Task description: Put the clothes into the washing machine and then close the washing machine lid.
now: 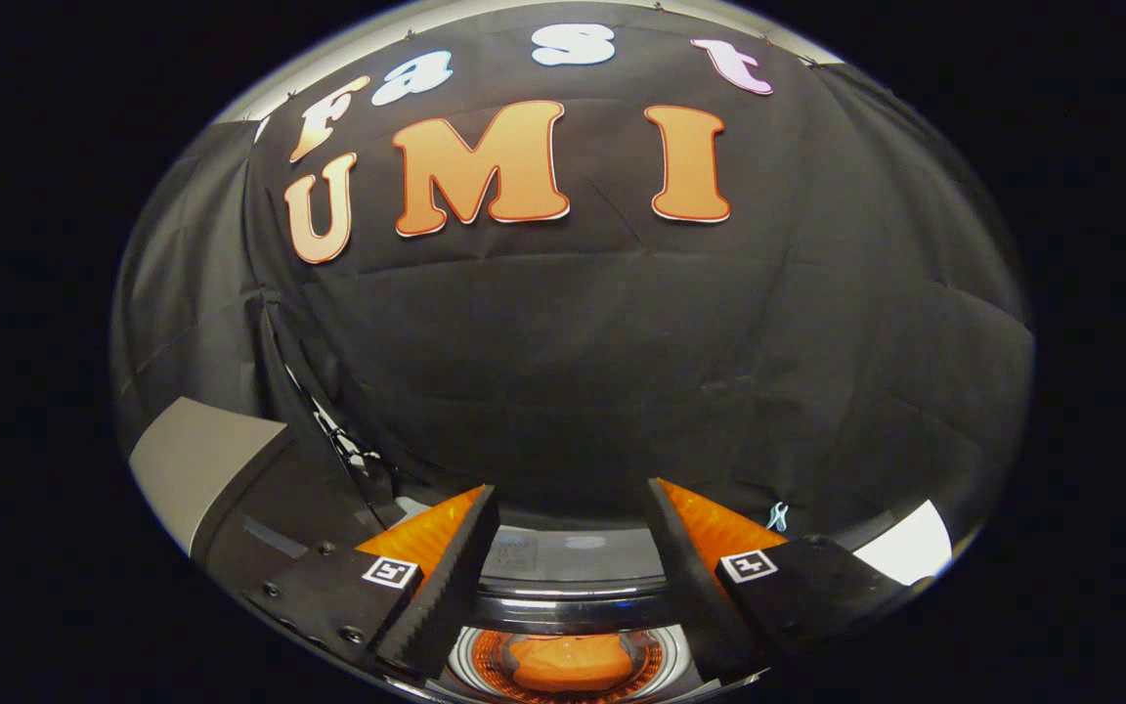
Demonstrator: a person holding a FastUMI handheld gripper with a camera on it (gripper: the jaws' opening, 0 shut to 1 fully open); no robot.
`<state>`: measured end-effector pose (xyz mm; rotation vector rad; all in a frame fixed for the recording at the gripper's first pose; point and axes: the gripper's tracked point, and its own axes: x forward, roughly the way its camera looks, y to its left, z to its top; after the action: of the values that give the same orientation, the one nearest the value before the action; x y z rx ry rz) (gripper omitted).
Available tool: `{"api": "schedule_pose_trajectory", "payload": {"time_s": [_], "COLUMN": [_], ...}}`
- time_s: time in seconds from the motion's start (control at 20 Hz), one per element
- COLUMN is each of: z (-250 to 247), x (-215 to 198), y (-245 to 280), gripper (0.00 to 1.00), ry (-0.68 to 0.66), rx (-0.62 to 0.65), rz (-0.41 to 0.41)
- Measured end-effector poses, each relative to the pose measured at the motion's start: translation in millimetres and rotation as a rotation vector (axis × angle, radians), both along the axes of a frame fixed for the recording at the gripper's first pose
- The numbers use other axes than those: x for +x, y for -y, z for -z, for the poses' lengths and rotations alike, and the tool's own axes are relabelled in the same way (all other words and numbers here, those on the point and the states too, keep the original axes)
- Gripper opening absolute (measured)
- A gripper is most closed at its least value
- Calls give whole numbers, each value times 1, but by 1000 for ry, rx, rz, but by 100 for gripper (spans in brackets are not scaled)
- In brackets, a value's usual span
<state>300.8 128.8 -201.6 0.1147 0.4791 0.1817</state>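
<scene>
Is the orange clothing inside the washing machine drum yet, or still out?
Inside: the orange clothing lies within the washing machine drum, below the open, empty gripper.

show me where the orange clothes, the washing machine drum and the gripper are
orange clothes (568,663), gripper view, middle of the bundle inside the drum
washing machine drum (465,657), gripper view, its silvery rim left of the clothes
gripper (573,499), gripper view, open gap midway between its fingertips

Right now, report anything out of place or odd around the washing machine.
Nothing stands out. The gripper is open and holds nothing. Below and between its fingers sits the washing machine, with orange clothes lying in its round drum. Whether the lid is up cannot be told from here.
</scene>
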Motion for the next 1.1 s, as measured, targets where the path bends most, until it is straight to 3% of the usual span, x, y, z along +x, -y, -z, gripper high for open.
{"api": "schedule_pose_trajectory", "payload": {"time_s": [0.55,1.1], "z": [65,7], "x": [-108,-108], "y": [9,4], "gripper": [98,98], "ry": [-100,13], "rx": [48,43], "rz": [55,-5]}}
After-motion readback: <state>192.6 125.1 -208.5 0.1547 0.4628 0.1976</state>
